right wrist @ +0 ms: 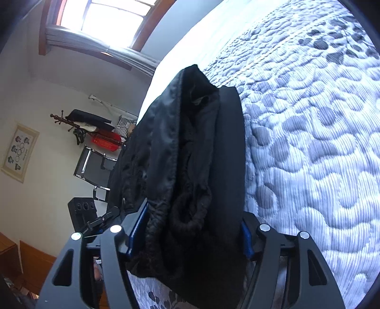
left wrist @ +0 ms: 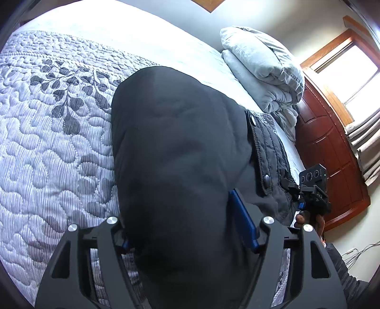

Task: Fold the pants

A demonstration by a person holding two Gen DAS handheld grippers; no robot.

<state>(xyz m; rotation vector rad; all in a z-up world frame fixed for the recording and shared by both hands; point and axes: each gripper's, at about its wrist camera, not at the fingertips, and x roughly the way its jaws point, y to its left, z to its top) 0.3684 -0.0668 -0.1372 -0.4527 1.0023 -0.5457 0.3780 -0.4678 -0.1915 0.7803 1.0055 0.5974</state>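
Observation:
The black pants (left wrist: 175,152) hang over the quilted bed, bunched and lifted. My left gripper (left wrist: 187,237) is shut on a thick fold of them; its blue pad (left wrist: 242,221) shows on the right. A snap-button pocket flap (left wrist: 263,152) lies to the right. My right gripper (right wrist: 187,240) is shut on the pants (right wrist: 190,152) at their gathered waistband, with the lining showing. The right gripper also shows in the left wrist view (left wrist: 311,190), and the left gripper shows in the right wrist view (right wrist: 95,221). The two hold the garment side by side.
The grey quilted bedspread (left wrist: 54,133) covers the bed (right wrist: 320,142). A folded grey duvet (left wrist: 263,69) lies at the head, by the wooden headboard (left wrist: 332,166). A window (right wrist: 111,16), a chair (right wrist: 95,166) and a coat rack (right wrist: 78,123) stand beyond the bed.

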